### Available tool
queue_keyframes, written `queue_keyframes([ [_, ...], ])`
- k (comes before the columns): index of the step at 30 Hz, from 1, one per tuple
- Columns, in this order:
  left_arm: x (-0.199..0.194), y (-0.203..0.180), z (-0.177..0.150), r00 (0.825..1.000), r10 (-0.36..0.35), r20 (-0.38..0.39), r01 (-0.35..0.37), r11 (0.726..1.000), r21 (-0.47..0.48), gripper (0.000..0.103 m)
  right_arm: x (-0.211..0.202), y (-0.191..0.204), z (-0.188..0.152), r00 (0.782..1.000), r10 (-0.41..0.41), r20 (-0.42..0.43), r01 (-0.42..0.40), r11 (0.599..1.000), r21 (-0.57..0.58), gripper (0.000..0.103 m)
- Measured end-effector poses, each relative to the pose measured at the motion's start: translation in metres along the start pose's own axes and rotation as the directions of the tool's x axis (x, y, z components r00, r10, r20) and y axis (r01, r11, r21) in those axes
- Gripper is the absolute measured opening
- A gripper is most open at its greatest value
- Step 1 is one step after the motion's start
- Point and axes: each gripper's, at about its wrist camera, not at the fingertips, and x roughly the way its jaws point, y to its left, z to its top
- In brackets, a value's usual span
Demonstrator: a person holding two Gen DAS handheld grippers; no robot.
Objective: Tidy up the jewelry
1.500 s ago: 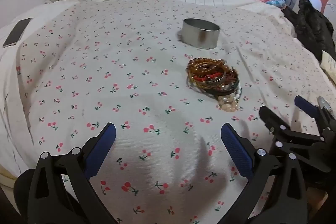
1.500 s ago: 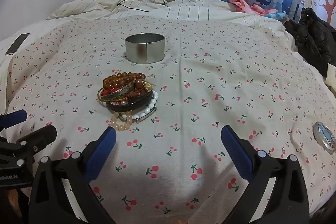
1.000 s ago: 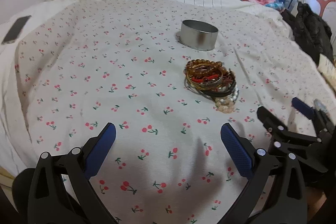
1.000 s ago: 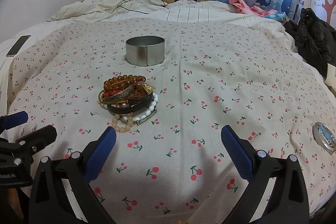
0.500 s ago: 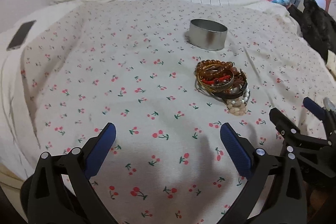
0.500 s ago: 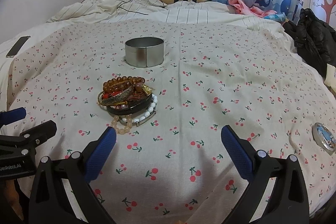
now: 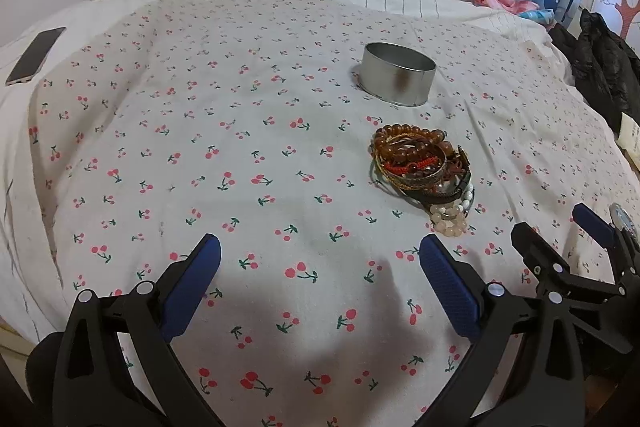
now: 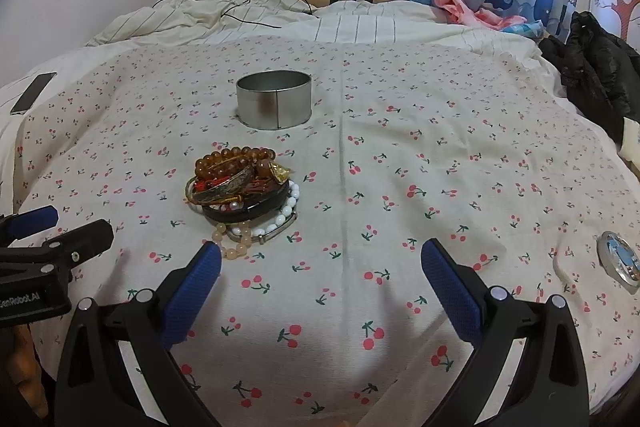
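Far left, a phone (image 8: pixel 33 92) lies at the bed's edge, well clear of the work. The left gripper (image 7: pixel 318 289) hovers with jaws spread and empty above the cherry-print sheet (image 8: pixel 420 155), near side. The bracelet pile (image 8: pixel 242 193) sits left of centre, near the right gripper's left finger; beaded, bangle and cord pieces are stacked and interlocked. Risk: a pinch on one strand may drag its neighbours, scattering them or snagging elastic. Just beyond the pile stands the open metal tin (image 8: pixel 274 99), upright on soft bedding; a knock or a bracelet caught on its rim could tip it. The right gripper (image 8: pixel 320 281) is likewise spread and empty. Far right, a small round lid-like object (image 8: pixel 619 261) lies near the bed's edge and could slide off if the sheet is pulled.
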Motion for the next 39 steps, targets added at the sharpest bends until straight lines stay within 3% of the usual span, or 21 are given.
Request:
queue_keyframes([
  [7, 0.000, -0.005, 0.001, 1.000, -0.010, -0.007, 0.010, 1.000, 0.018, 0.096, 0.004, -0.001, -0.001, 0.999, -0.002, -0.047, 0.001, 1.000, -0.004, 0.096],
  [20, 0.002, -0.008, 0.004, 1.000, -0.026, -0.014, 0.027, 0.999, 0.033, 0.096, 0.003, -0.001, -0.001, 0.999, -0.008, -0.032, 0.007, 1.000, -0.020, 0.096],
  [31, 0.019, -0.004, 0.033, 0.999, -0.050, -0.005, 0.051, 0.993, 0.103, 0.096, 0.004, -0.008, 0.009, 0.999, 0.018, -0.034, -0.019, 1.000, -0.012, 0.096],
  [36, 0.034, -0.007, 0.049, 0.992, -0.120, -0.038, 0.124, 0.984, 0.131, 0.096, 0.015, -0.004, 0.020, 0.994, 0.063, -0.085, -0.067, 0.997, -0.048, 0.096],
  [39, 0.044, -0.013, 0.061, 0.973, -0.219, -0.077, 0.227, 0.965, 0.131, 0.096, 0.022, 0.002, 0.028, 0.990, 0.093, -0.109, -0.104, 0.989, -0.103, 0.096],
])
